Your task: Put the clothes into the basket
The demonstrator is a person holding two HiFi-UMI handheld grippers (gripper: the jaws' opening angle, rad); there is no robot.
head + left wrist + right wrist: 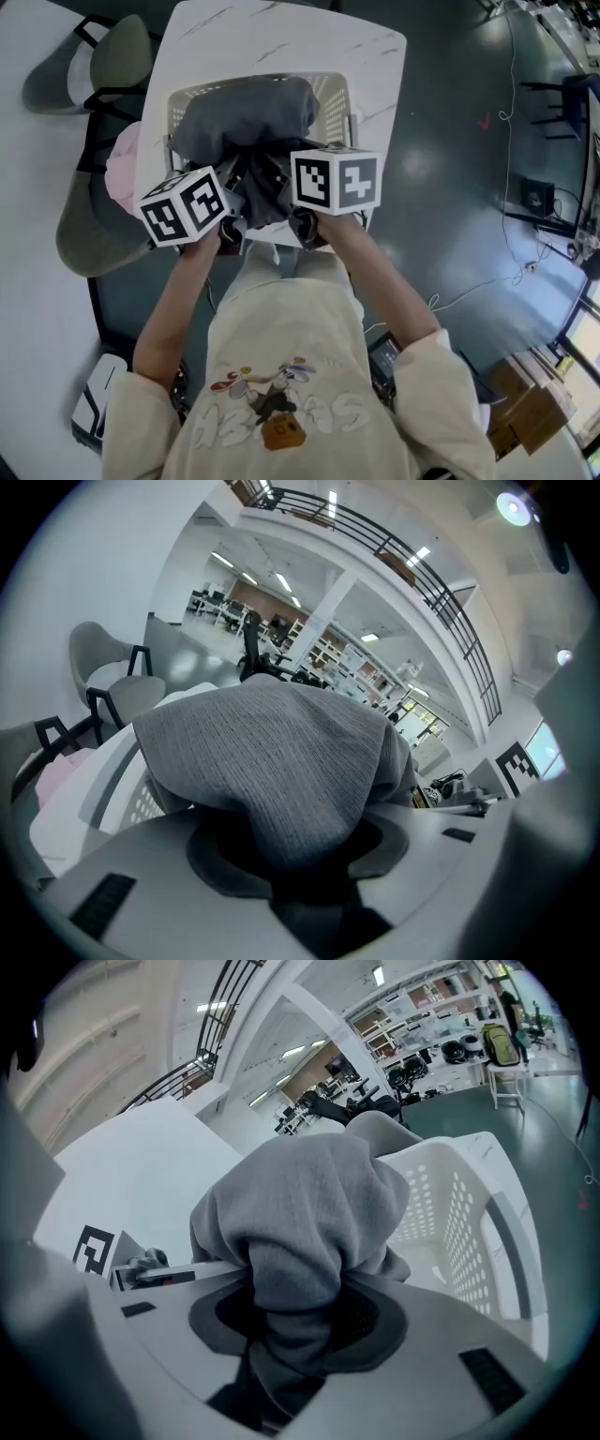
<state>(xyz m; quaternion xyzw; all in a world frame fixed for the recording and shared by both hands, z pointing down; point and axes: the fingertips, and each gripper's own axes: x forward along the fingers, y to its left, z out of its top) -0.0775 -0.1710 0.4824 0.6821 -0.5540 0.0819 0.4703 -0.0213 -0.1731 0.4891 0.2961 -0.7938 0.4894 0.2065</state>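
Left gripper [300, 860] and right gripper [295, 1335] are each clamped on a bunched fold of the grey garment [246, 117], which I hold over the white laundry basket [336, 94], its bulk draped across the opening. Next, I judge, it needs lowering into the basket and both grips released. A pink cloth [122, 169] lies just beside the basket's left wall, and nothing blocks the drop.
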